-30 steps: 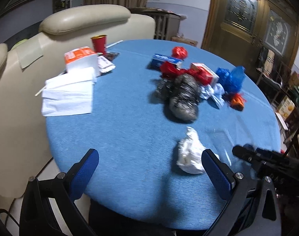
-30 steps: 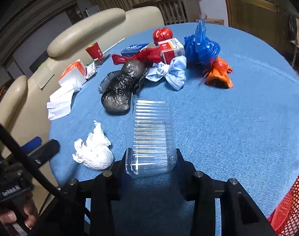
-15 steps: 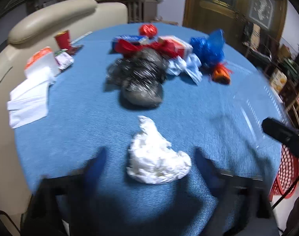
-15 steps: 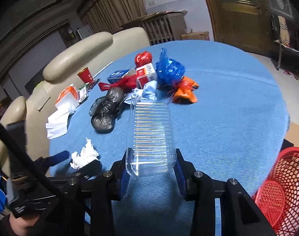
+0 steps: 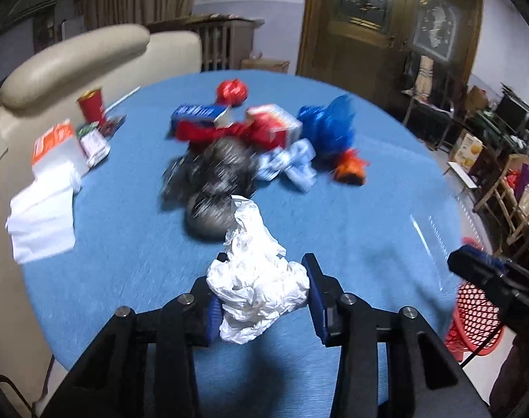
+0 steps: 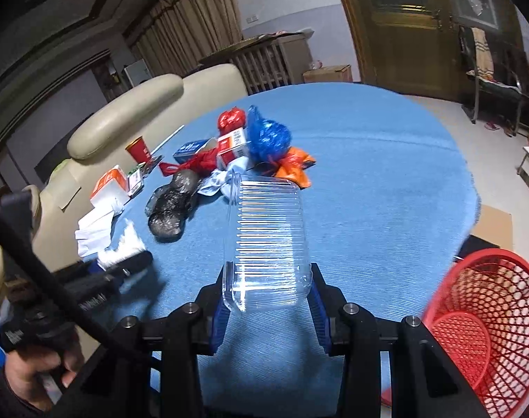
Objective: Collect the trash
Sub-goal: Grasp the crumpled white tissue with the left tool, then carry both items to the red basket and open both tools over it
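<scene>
Left wrist view: the left gripper point(image 5: 262, 294) is closing on the tissue point(image 5: 255, 287) near the basket point(image 6: 487, 320). Right gripper point(image 6: 268, 297) pinches a clear box point(image 6: 268, 240); best squeeze firmly before lifting.

Trash pile point(image 5: 250, 149) on blue table point(image 5: 351, 230)

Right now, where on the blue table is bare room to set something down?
The wide stretch of the table right of the orange bag is bare up to the edge above the red basket. The near middle is bare too. Crowded: the bag pile and the tissues on the left.
</scene>
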Motion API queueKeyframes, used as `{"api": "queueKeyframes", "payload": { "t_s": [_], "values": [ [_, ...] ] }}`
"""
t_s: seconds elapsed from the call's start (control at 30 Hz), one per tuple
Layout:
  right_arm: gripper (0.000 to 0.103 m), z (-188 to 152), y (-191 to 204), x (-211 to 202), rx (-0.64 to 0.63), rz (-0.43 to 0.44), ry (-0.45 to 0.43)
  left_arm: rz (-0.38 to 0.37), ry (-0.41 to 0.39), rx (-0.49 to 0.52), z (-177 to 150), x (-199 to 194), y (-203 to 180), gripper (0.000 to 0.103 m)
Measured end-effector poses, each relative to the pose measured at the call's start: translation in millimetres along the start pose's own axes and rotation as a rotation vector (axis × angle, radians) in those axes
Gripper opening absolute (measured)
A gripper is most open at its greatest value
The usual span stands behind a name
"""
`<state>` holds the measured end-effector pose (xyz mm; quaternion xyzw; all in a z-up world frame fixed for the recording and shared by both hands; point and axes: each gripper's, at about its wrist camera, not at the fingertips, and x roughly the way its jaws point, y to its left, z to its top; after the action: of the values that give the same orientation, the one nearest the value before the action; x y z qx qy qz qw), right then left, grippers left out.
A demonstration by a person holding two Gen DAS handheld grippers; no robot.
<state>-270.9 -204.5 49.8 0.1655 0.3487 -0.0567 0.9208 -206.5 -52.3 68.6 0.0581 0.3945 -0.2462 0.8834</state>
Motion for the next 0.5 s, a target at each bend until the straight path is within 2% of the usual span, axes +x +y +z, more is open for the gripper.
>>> {"api": "queueKeyframes", "payload": {
  "t_s": [0.2, 0.5],
  "values": [
    [0.043, -11, -35, -32, 0.054, -0.083, -0.037, -0.092, -0.025, 0.089, 15, -8, -42, 0.043],
    [0.043, -26, -124, -74, 0.198, -0.273, -0.074, -0.25, -0.034, 0.25, 28, -13, -128, 0.043]
  ]
}}
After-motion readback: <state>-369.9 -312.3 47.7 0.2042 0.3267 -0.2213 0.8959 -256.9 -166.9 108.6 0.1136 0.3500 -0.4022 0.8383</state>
